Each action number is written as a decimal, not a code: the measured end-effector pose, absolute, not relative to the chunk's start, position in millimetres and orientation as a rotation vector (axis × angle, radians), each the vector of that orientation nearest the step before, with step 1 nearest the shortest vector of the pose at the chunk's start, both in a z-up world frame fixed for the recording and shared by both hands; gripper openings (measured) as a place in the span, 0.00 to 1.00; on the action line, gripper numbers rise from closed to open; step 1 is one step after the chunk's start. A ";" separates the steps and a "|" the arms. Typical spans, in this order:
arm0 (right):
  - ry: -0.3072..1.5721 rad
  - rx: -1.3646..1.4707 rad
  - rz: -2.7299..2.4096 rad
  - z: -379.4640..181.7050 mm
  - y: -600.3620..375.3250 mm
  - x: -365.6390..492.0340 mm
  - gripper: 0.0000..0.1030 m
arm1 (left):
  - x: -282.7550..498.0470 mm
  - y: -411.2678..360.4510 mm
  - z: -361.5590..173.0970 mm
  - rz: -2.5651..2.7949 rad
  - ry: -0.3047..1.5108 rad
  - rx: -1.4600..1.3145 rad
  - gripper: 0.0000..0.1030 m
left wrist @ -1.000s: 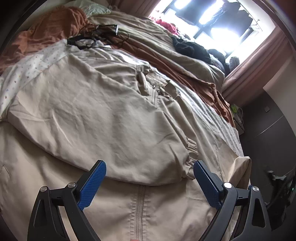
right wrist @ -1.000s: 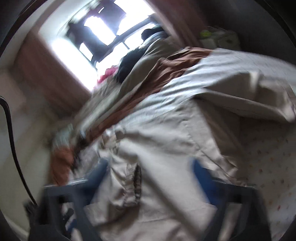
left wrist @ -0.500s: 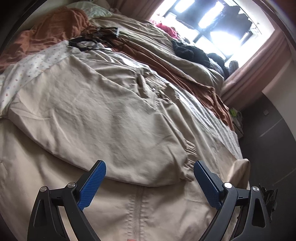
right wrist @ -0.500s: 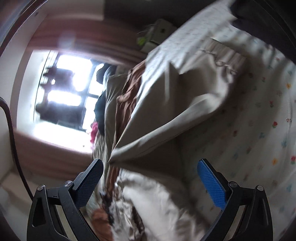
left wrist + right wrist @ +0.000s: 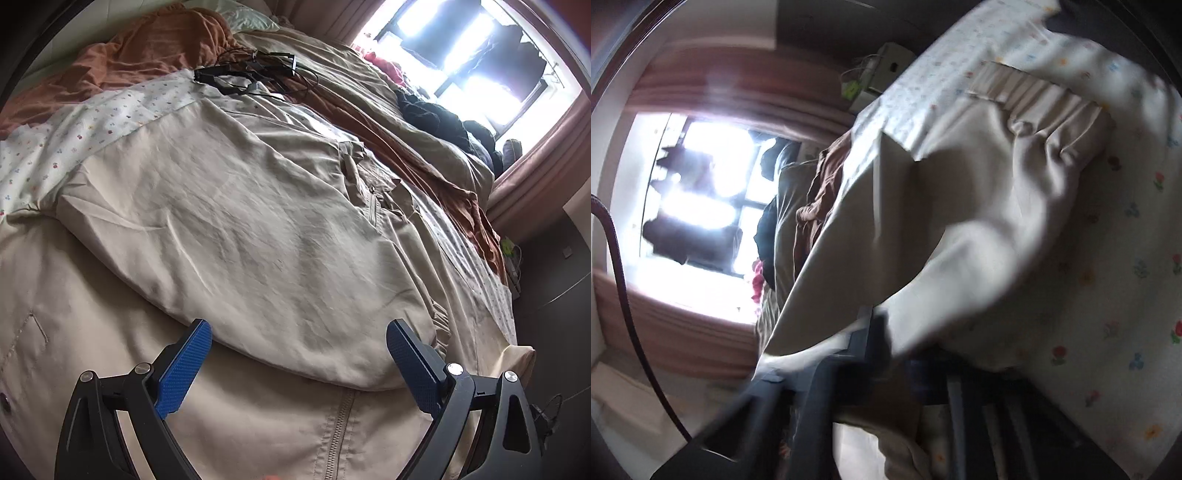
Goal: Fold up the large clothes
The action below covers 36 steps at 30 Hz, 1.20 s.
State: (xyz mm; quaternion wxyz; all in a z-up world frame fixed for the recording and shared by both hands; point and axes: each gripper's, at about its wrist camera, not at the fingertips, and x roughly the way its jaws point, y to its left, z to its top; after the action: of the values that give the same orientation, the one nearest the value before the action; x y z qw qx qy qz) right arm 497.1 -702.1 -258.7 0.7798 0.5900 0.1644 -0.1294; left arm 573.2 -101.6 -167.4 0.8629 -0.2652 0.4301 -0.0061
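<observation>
A large beige jacket (image 5: 258,424) lies spread on the bed, its zip (image 5: 338,424) near the bottom of the left wrist view. One sleeve (image 5: 258,240) is folded across the body and ends in a gathered cuff (image 5: 439,328). My left gripper (image 5: 299,343) hovers open just above the sleeve's lower edge, with nothing between its blue pads (image 5: 184,362). In the blurred right wrist view, the other sleeve (image 5: 979,221) with its ribbed cuff (image 5: 1034,99) lies on the sheet. My right gripper (image 5: 886,350) is closing its jaws on that sleeve's near edge.
A flowered white sheet (image 5: 1108,295) covers the bed, with a rust-brown blanket (image 5: 147,51), a tangle of black cable (image 5: 255,74) and dark clothes (image 5: 436,114) further back. The bed edge (image 5: 517,350) drops to dark floor on the right. A bright window (image 5: 701,184) is behind.
The right gripper's jaws went from wide open to drawn together on the sleeve edge, and it rolled and dropped lower. The left gripper edged closer to the jacket, still open.
</observation>
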 end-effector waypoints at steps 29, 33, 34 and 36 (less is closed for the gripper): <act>0.415 0.634 0.322 -101.0 -445.7 548.4 0.06 | 567.9 -51.0 -159.1 0.042 0.877 -0.701 0.93; 0.554 0.604 0.387 -132.7 -404.7 574.6 0.06 | 567.2 -47.0 -159.8 0.044 0.875 -0.718 0.93; 0.596 0.605 0.394 -140.5 -398.5 579.6 0.06 | 567.2 -46.3 -159.8 0.045 0.875 -0.718 0.93; 0.701 0.613 0.382 -155.9 -387.9 587.4 0.08 | 567.4 -44.9 -159.8 0.050 0.876 -0.719 0.93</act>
State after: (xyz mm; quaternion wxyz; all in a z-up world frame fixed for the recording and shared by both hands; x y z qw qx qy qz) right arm 587.4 -387.9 -155.9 0.8761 0.2936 0.3358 0.1830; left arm 567.4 -44.9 -159.8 0.8433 -0.3406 0.4150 0.0238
